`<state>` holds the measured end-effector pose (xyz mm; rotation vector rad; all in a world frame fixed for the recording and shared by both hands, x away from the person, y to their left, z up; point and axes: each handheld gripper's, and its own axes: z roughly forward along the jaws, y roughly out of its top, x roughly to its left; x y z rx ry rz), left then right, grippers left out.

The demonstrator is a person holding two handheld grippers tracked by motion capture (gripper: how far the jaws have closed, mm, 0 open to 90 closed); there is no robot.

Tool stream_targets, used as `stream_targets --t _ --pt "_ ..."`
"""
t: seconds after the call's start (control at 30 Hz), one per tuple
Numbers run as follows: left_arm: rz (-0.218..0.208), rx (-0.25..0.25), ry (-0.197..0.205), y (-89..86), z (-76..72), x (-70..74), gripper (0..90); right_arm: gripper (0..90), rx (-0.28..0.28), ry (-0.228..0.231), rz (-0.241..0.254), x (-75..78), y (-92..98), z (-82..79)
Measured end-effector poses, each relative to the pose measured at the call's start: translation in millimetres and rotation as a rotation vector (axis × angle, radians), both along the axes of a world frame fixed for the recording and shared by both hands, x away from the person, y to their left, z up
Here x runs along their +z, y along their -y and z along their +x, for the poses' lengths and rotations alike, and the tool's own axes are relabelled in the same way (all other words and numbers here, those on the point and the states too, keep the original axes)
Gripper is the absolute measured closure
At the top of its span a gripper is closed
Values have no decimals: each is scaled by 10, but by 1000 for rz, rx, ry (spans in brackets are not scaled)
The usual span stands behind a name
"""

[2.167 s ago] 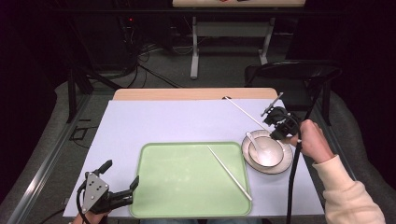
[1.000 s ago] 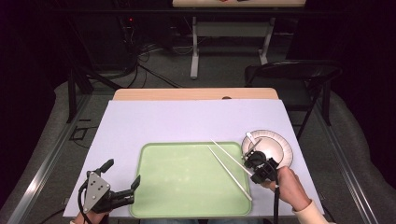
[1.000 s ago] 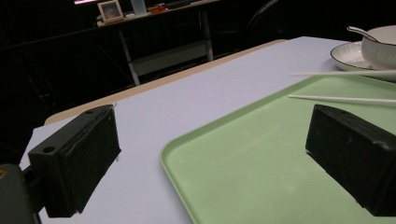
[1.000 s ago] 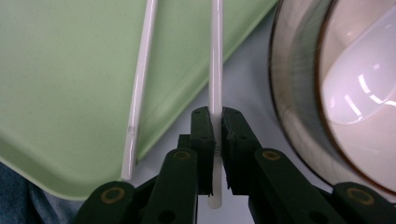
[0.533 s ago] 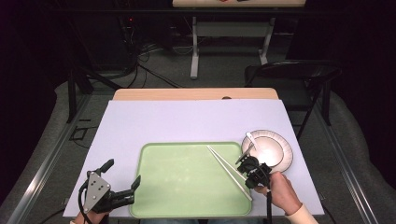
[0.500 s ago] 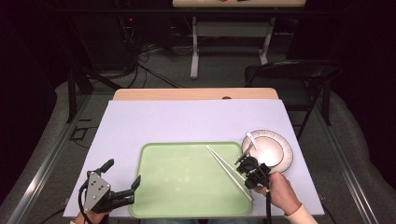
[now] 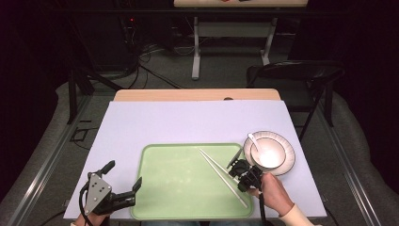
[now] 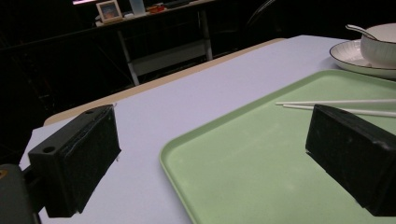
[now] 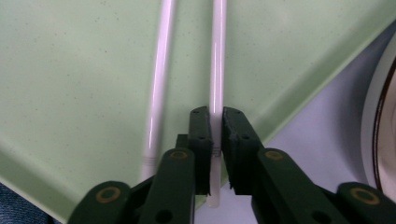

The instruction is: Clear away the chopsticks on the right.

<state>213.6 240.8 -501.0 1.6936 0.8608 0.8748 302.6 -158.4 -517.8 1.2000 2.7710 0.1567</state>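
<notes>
Bright lit table, dark surroundings, soft focus

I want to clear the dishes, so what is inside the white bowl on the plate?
A white spoon leans in the white ceramic bowl, its handle over the rim. The bowl's inside looks bare otherwise, though glare hides its bottom. The plate's middle is covered by the bowl.

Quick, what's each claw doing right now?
Left claw: open, holding nothing.
Right claw: has just been opening, with one white chopstick still between its jaws.

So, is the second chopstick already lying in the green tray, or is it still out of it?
Mostly in: the second chopstick lies over the green tray beside the first chopstick, its near end past the rim between the right tongs.
</notes>
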Motion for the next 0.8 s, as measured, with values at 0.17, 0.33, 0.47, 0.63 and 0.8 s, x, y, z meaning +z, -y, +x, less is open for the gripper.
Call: stream_targets --t 0.17,0.33,0.47,0.63,0.8 --pt "-2 1 3 -1 -2 0 26 572 33 27 3 23 25 -11" --pt "0 0 3 -1 -2 0 26 337 44 82 40 116 90 -33" --pt "0 0 3 0 -2 -1 26 211 61 159 79 228 156 -76" --pt "3 0 0 2 -1 -1 26 131 94 270 145 344 301 -113" --pt "5 0 0 5 1 -1 26 43 127 360 219 421 478 -170"
